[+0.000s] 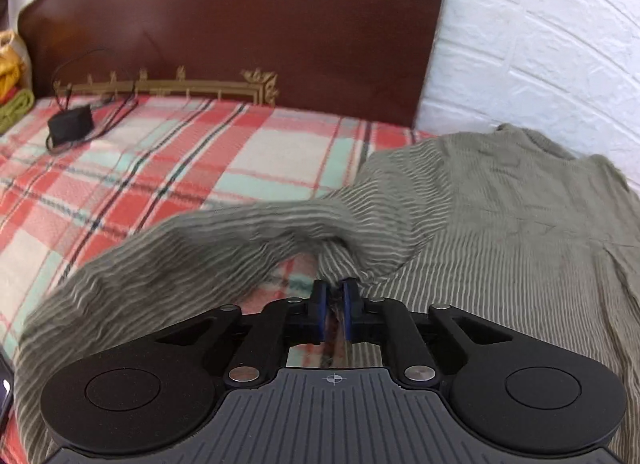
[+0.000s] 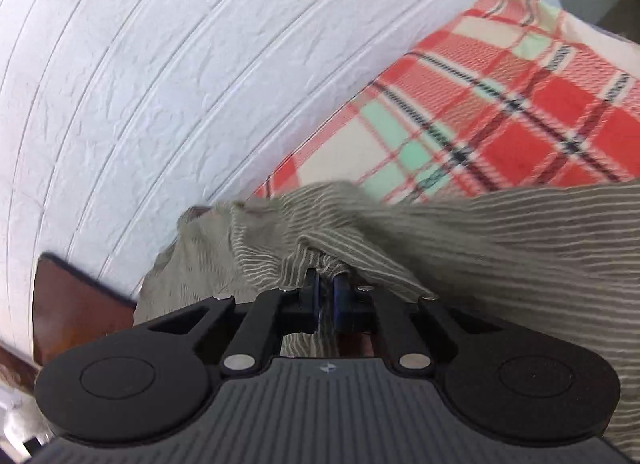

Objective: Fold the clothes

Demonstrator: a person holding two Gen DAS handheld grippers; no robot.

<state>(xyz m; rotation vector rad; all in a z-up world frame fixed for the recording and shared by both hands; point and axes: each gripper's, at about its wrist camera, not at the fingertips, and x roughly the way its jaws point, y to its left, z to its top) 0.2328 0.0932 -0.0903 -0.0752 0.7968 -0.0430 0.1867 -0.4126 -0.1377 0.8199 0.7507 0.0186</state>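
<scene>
Left tool (image 1: pixel 335 290) and right tool (image 2: pixel 326 284) both pinched tight on the striped green shirt (image 1: pixel 460 200), stretched sideways between them over the bed (image 1: pixel 140 168).

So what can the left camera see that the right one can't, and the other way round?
Only the left view shows the dark brown headboard's broad front with its gold trim, a small black box with cables, and green and yellow fabric at the bed's far left edge. Only the right view shows the blanket's far corner and a long stretch of wall. Both show the striped olive garment, the plaid blanket, the white wall, and a tool, left or right, shut on the cloth.
</scene>
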